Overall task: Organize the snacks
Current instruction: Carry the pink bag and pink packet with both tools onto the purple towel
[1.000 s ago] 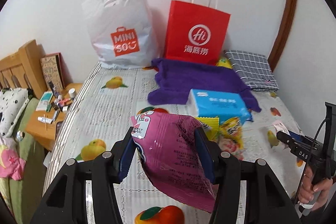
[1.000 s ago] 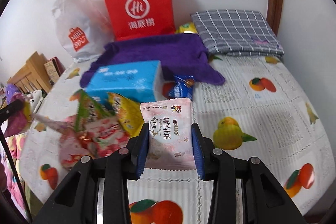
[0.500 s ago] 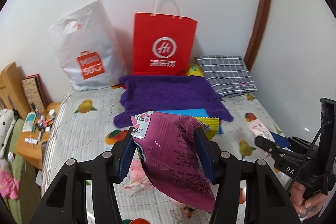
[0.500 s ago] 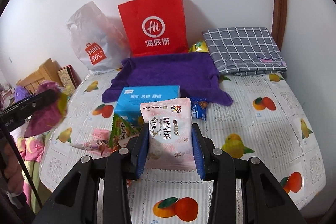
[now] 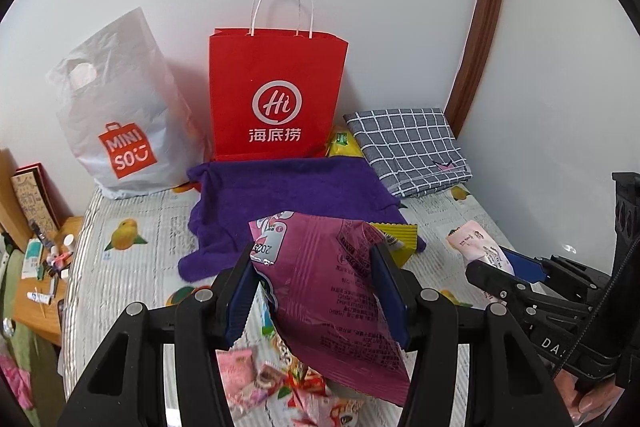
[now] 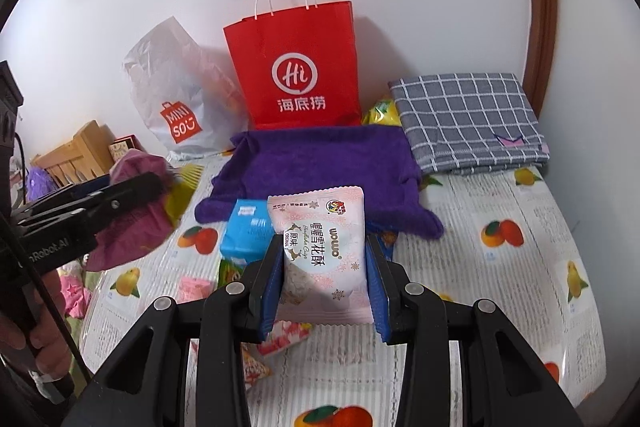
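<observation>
My left gripper point(image 5: 316, 267) is shut on a magenta snack bag point(image 5: 332, 291), held in the air above the bed. The right gripper point(image 6: 324, 259) is shut on a pale pink snack packet point(image 6: 324, 255), also lifted. Each gripper shows in the other's view: the right one point(image 5: 486, 261) at the right with its pink packet point(image 5: 472, 243), the left one point(image 6: 158, 183) at the left with the magenta bag point(image 6: 132, 223). Loose snacks point(image 5: 280, 383) lie on the bed below. A red paper bag point(image 5: 276, 95) and a white plastic bag point(image 5: 120, 115) stand against the wall.
A purple towel point(image 5: 288, 195) is spread in front of the red bag, with a folded checked cloth point(image 5: 408, 147) to its right. A blue tissue pack point(image 6: 248, 231) lies near the towel. A wooden side table point(image 5: 44, 267) with small items stands left of the bed.
Both grippers rose with their packets and the bed dropped lower in view. The left gripper also shifted sideways, so the red bag now stands straight ahead of it.
</observation>
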